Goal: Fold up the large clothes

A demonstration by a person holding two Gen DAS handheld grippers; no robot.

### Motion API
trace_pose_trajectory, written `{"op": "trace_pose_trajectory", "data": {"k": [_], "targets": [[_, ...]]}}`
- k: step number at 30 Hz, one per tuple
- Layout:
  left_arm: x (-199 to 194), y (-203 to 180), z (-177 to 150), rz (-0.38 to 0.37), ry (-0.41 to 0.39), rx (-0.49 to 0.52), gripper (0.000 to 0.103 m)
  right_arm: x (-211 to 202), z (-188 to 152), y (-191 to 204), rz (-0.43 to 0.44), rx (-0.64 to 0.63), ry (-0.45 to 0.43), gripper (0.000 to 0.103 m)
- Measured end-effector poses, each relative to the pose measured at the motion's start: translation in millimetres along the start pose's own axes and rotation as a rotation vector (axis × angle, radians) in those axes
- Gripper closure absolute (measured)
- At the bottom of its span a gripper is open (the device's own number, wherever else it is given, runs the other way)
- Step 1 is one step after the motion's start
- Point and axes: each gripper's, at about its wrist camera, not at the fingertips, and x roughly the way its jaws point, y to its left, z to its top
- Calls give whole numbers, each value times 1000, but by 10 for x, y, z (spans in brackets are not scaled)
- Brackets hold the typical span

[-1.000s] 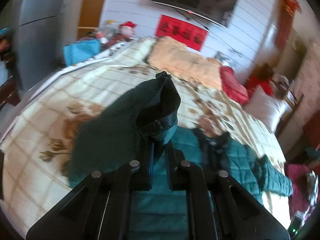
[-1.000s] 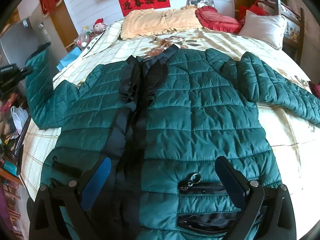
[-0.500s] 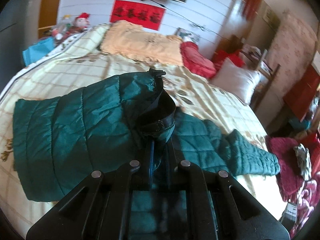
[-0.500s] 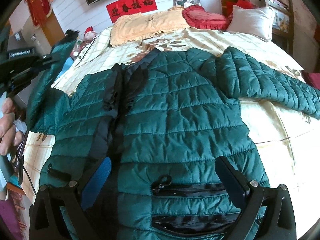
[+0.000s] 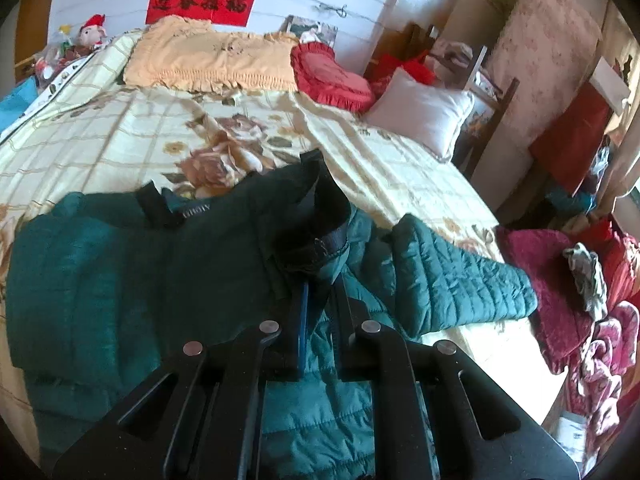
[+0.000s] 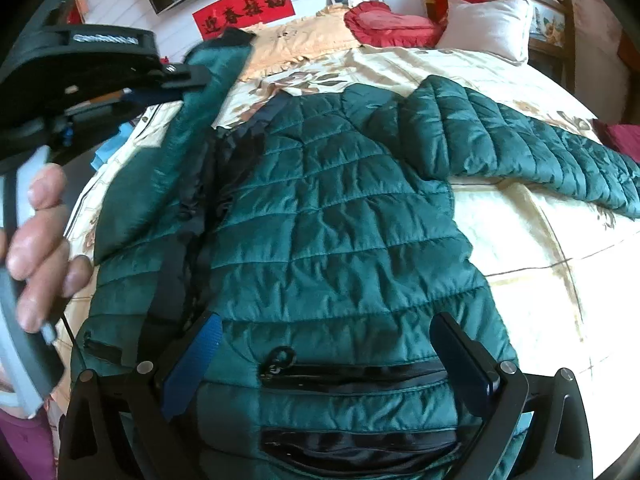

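Bedspread (image 6: pixel 532 240), floral cream, carries jacket (image 6: pixel 340 220); banner (image 5: pixel 202 0) hangs behind.

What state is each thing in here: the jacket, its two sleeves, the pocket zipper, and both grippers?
Dark green quilted puffer jacket: spread front-up on the bed, partly folded.
Left sleeve: lifted, carried over the jacket body.
Right sleeve: lying flat, stretched out on the floral bedspread.
Black pocket zipper: closed.
Left gripper: jaws shut on the left sleeve cuff.
Right gripper: jaws open, holding nothing, above the hem.
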Motion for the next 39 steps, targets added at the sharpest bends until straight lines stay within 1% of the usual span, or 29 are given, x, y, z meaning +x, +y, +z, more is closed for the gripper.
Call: {"op": "trace_pose_trajectory", "data": {"k": [3, 7, 10, 12, 16, 19, 20, 22, 23, 24, 25, 26, 27, 29, 32, 34, 37, 38, 39], "targets": [[146, 30, -50, -14, 26, -6, 94, 2, 2, -71, -5, 14, 4, 0], [274, 66, -120, -23, 33, -1, 94, 24, 1, -130, -6, 23, 12, 0], [344, 107, -167, -55, 53, -13, 94, 31, -1, -145, -3, 29, 14, 0], [367, 110, -183, -59, 60, -4, 94, 41, 0, -151, -2, 32, 17, 0], [385, 75, -215, -36, 62, 38, 94, 46, 13, -166, -4, 36, 16, 0], [400, 76, -228, -52, 71, 51, 94, 37, 37, -190, -12, 39, 11, 0], [409, 86, -231, -71, 80, 51, 93, 34, 45, -195, -15, 40, 10, 0], [436, 129, -227, -114, 96, 37, 87, 36, 75, -201, -21, 36, 8, 0], [446, 164, -227, -148, 106, 18, 78, 40, 99, -202, -24, 31, 5, 0], [450, 216, -225, -179, 113, -11, 61, 46, 119, -205, -25, 28, 4, 0], [439, 251, -225, -191, 110, -33, 52, 58, 148, -213, -22, 28, 4, 0], [404, 319, -220, -213, 96, -64, 38, 70, 175, -220, -15, 29, 6, 0], [368, 358, -210, -233, 90, -78, 34, 82, 206, -227, -5, 30, 9, 0], [270, 475, -169, -255, 89, -100, 34, 113, 307, -251, 23, 33, 7, 0], [93, 668, -94, -233, 72, -115, 34, 165, 501, -270, 88, 64, -1, 0], [-45, 856, -62, -187, 60, -123, 34, 272, 686, -243, 131, 88, 5, 0], [-243, 1217, -65, -93, 39, -155, 34, 491, 931, -129, 153, 83, 14, 0], [-329, 1385, -75, -60, 36, -184, 34, 560, 995, -87, 161, 79, 17, 0], [-399, 1520, -83, -44, 29, -213, 34, 645, 1062, -34, 168, 69, 22, 0]]}}
